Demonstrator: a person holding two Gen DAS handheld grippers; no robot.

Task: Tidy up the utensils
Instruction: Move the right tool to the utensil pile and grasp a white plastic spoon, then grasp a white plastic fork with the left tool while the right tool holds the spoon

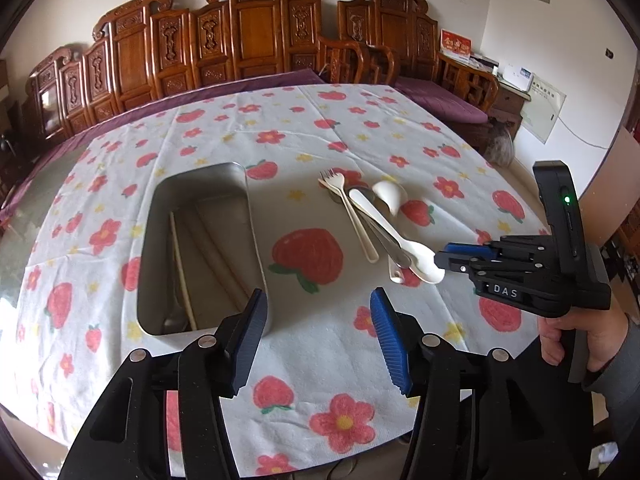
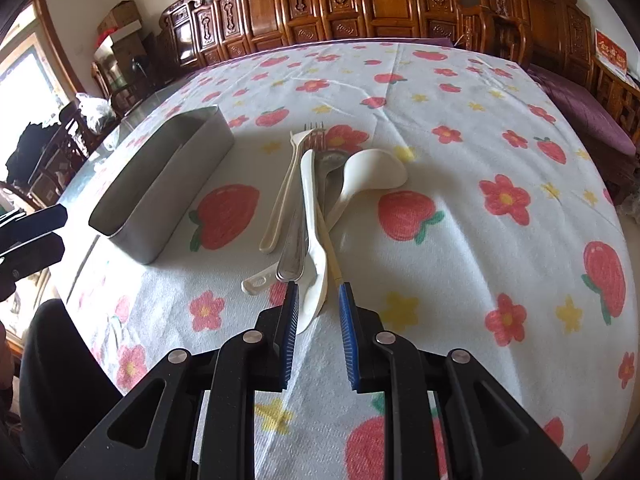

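A steel rectangular bin (image 1: 200, 248) stands on the tablecloth and holds chopsticks (image 1: 182, 264); it also shows in the right wrist view (image 2: 160, 184). A pile of utensils lies to its right: a cream plastic fork (image 2: 280, 196), a metal fork (image 2: 296, 240), a flat white spoon (image 2: 314, 240), a white ladle spoon (image 2: 360, 176) and a yellow chopstick (image 2: 330, 252). My right gripper (image 2: 318, 292) is open, its fingertips on either side of the flat white spoon's near end and the chopstick's tip. My left gripper (image 1: 320, 312) is open and empty, above the cloth beside the bin's near end.
The table has a strawberry and flower cloth (image 1: 320, 140). Carved wooden chairs (image 1: 248, 32) line the far side. The table's edge (image 2: 80, 292) runs close on the near left in the right wrist view.
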